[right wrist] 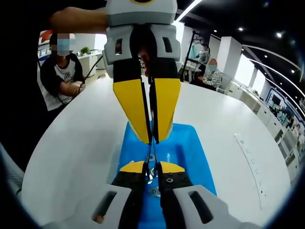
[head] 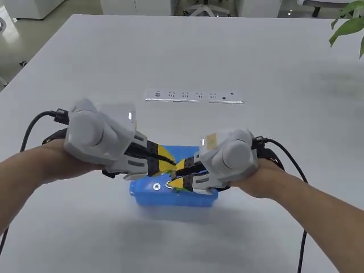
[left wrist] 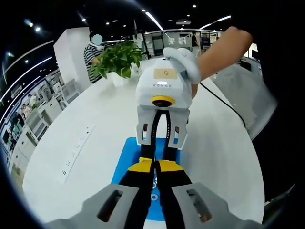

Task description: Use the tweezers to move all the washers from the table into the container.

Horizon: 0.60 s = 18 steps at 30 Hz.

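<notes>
**Dropping washers off the tweezers: stay low, ease off slowly**

At this point I had both grippers nose to nose right over the blue container [head: 149, 196], which sat on the white table [head: 187, 62]. In the right gripper view, the left gripper [right wrist: 152, 137] had its yellow jaws pressed almost flat together on the tweezers [right wrist: 150, 152], with just that thin strip of metal between them. The tweezers ran down into the jaws of the right gripper [right wrist: 152, 168]. Those jaws had only a sliver of a gap, and I honestly couldn't tell if they were pinching the tweezers or just bracketing them.

At least two washers [head: 156, 186] were lying on the container floor in the head view, and I couldn't spot any out on the table. I also couldn't tell if a washer was in the tweezer tips, because that spot was too small and cluttered.

My read was that this was the release step. Here's what I reckoned would make it go well:

- Keep the tips low and inside the walls, so anything let go lands flat and doesn't bounce out.
- Ease the squeeze off gently. Springy tweezers can flick a washer.
- Hold one gripper dead steady and let only the other one move.
- Don't lean on the container. It looked light enough to slide.
</notes>
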Tool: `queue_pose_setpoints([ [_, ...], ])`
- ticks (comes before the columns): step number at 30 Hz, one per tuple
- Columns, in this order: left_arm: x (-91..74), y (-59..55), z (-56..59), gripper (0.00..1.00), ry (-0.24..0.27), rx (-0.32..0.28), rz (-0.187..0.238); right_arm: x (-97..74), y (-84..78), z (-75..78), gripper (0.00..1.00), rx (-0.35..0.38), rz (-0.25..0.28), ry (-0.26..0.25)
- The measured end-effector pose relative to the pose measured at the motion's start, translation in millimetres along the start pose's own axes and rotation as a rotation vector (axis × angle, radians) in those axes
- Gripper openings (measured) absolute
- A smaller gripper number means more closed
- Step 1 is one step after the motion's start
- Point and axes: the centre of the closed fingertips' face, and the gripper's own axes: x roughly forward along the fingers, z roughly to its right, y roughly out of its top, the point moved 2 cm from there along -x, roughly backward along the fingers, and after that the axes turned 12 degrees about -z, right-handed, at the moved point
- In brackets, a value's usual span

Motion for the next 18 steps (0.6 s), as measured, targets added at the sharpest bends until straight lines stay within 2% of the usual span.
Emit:
queue_pose_setpoints([
  [8,-3.7,3.9,-0.7,0.06,-0.004,0.008,0.005,-3.4,2.7,0.7,0.11,0.010,0.012,-0.005],
  [18,-19.0,10.6,1.4,0.06,-0.020,0.029,0.013,-15.8,12.6,-2.3,0.09,0.023,0.036,-0.013],
])
